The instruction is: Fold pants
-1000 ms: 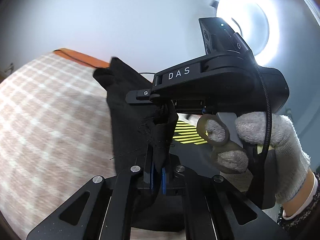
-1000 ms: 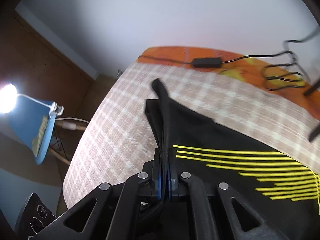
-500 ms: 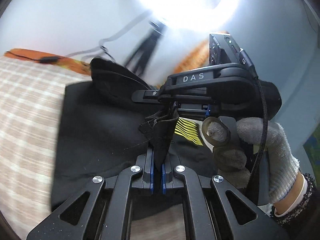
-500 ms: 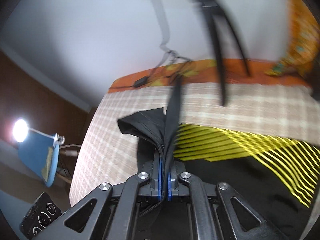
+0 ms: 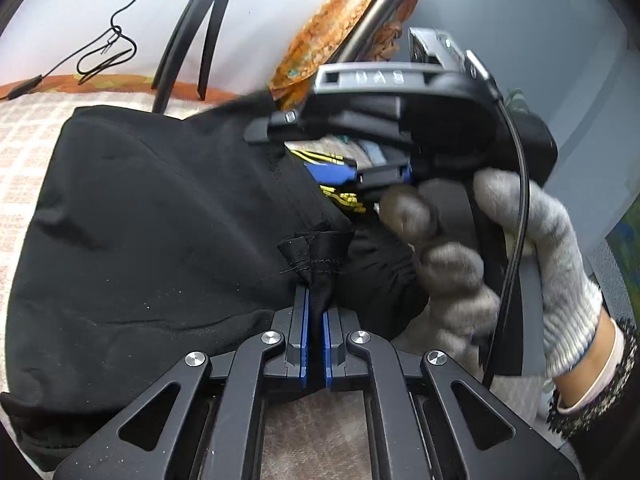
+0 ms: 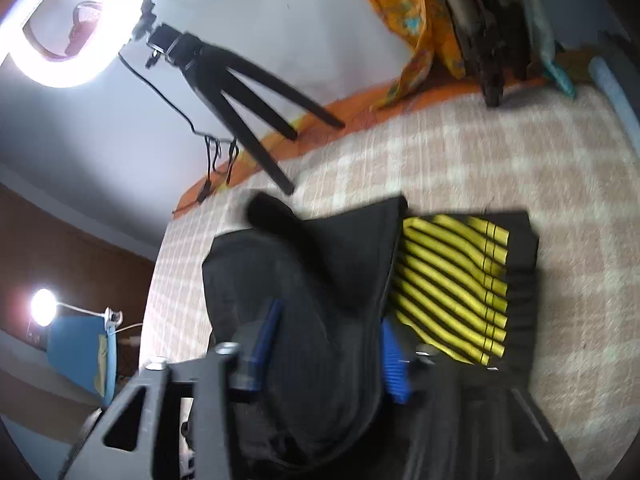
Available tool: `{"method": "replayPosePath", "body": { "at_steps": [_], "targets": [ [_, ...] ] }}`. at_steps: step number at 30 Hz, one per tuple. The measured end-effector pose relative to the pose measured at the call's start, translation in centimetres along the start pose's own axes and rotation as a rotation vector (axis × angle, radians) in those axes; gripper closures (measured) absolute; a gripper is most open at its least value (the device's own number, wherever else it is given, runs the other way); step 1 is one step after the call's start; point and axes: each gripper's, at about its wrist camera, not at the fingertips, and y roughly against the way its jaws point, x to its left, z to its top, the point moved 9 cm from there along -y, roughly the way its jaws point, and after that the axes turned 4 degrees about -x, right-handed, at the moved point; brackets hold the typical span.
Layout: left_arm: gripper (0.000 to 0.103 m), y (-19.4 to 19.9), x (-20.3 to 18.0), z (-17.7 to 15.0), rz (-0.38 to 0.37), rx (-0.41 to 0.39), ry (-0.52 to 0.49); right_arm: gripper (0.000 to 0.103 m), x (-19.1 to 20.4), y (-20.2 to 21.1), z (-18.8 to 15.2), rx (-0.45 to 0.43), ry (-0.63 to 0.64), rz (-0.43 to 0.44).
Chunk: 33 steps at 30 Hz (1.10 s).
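The black pants (image 5: 152, 220) with a yellow striped panel (image 6: 452, 284) lie folded over on the checked bed cover (image 6: 480, 160). My left gripper (image 5: 316, 312) is shut on a bunched hem of the black pants. My right gripper (image 6: 328, 344) is open, its blue pads spread wide, with black fabric lying loose between them. In the left wrist view the right gripper (image 5: 360, 176) sits just beyond the left one, held by a gloved hand (image 5: 520, 264).
A black tripod (image 6: 240, 100) with a ring light (image 6: 60, 40) stands at the bed's far edge, cables (image 5: 100, 56) beside it. Orange patterned cloth (image 6: 400, 12) and dark items lean against the wall. A blue lamp (image 6: 80, 344) stands left of the bed.
Both grippers swung the pants leg over onto the rest of the pants. The right gripper, shut on fabric before, has opened and let it go. The left still holds.
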Motion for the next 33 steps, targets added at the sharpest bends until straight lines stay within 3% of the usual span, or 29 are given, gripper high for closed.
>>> {"method": "replayPosePath", "body": {
  "at_steps": [2, 3, 6, 8, 12, 17, 19, 21, 23, 29, 33],
  "targets": [
    [0.099, -0.3, 0.0, 0.1, 0.001, 0.000, -0.003, 0.050, 0.2, -0.2, 0.5, -0.001, 0.032, -0.004],
    [0.099, -0.3, 0.0, 0.2, 0.000, -0.001, -0.002, 0.054, 0.5, -0.6, 0.6, 0.004, 0.046, -0.015],
    [0.099, -0.3, 0.0, 0.1, -0.006, 0.001, 0.006, 0.083, 0.3, -1.6, 0.2, 0.022, 0.050, -0.051],
    [0.099, 0.3, -0.2, 0.1, -0.014, -0.004, 0.013, 0.095, 0.2, -1.7, 0.0, 0.020, 0.048, -0.067],
    [0.099, 1.7, -1.4, 0.5, -0.050, -0.025, 0.018, 0.100, 0.1, 0.2, 0.5, -0.027, 0.050, -0.075],
    [0.099, 1.1, -3.1, 1.1, -0.099, -0.030, 0.020, 0.100, -1.5, 3.7, 1.3, -0.071, 0.036, -0.083],
    [0.099, 0.5, -3.7, 0.9, -0.113, -0.018, 0.024, 0.091, -2.4, 5.0, 1.2, -0.081, 0.028, -0.108],
    [0.099, 0.1, -4.1, 0.4, -0.125, -0.001, 0.037, 0.055, -4.0, 6.5, 0.7, -0.084, -0.032, -0.119],
    [0.099, -0.4, -4.3, -0.1, -0.122, 0.012, 0.036, 0.056, -4.9, 7.6, -0.1, -0.089, -0.072, -0.077],
    [0.099, -1.5, -5.5, -0.6, -0.122, 0.021, 0.021, 0.056, -5.6, 7.5, -1.8, -0.056, -0.067, -0.074],
    [0.099, -1.9, -6.0, -1.2, -0.111, 0.038, -0.019, 0.061, -5.0, 6.3, -2.2, -0.042, 0.021, -0.161]
  ]
}}
